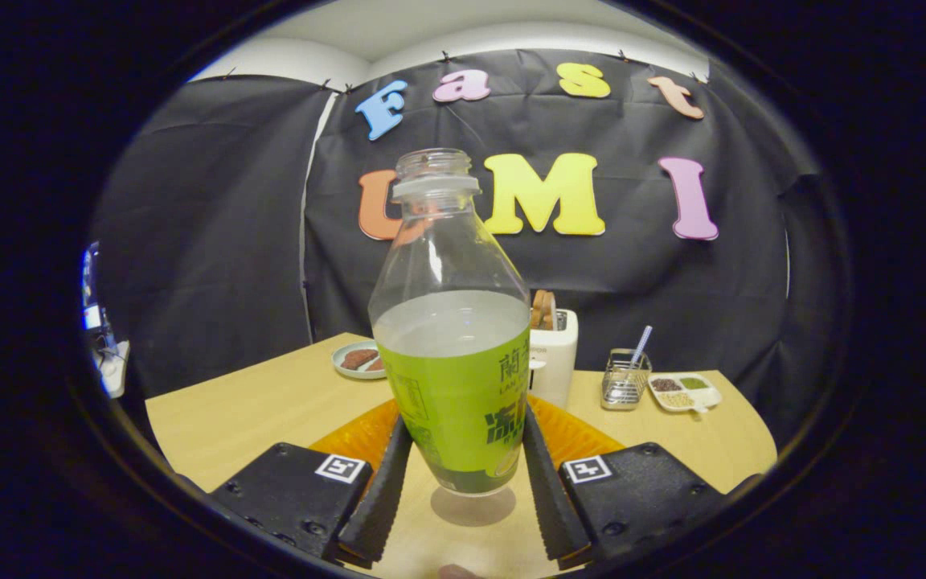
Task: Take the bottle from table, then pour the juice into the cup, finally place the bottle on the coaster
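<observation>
**Bottle gripped, lifted clear of the table**

While both fingers press on the green label, the gripper is closed on the bottle, one finger against each side of its lower body. The jaws stand at a middling width, set by the girth of the bottle. It is upright and uncapped, with pale liquid reaching a little above the label's top edge. Its base hangs slightly above the table, and a round shadow lies on the wood just under it.

The table is light wood with a rounded far edge. Black cloth walls close it in behind and to the left, with a pale ceiling above them.

An orange coaster lies flat on the table just behind the bottle, showing on either side of it past the fingers. Beyond it, partly hidden by the bottle, stands a white toaster with toast in its slots. Left of the bottle, near the far edge, is a small plate with brown food. Right of the toaster sits a wire basket holding a straw, and just beside that a divided white dish with small portions in its compartments.
</observation>
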Available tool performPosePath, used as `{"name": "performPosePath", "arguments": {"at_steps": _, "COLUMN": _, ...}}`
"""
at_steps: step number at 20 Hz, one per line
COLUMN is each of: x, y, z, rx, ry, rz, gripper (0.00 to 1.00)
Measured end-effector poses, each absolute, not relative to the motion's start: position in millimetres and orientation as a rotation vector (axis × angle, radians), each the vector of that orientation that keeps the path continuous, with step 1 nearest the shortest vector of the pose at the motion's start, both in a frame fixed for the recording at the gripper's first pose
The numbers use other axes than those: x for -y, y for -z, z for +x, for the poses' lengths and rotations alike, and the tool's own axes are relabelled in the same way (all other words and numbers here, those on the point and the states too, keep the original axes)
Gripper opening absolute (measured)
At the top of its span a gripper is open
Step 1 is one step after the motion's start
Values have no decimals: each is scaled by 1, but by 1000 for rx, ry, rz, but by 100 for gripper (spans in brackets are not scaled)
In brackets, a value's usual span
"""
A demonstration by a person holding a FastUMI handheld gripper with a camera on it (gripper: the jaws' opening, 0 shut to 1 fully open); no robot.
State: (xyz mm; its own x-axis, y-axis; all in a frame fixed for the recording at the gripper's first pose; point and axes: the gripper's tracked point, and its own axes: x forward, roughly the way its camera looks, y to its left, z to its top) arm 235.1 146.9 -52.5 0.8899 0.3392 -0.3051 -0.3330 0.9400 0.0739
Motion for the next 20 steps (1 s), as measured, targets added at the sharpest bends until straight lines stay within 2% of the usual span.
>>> {"name": "performPosePath", "arguments": {"at_steps": 8, "x": -157, "y": 117, "z": 263, "rx": -420, "ry": -359, "rz": 62, "gripper": 76}}
{"name": "performPosePath", "arguments": {"at_steps": 20, "x": -156, "y": 161, "z": 272, "rx": -447, "ry": -343, "rz": 35, "gripper": 79}}
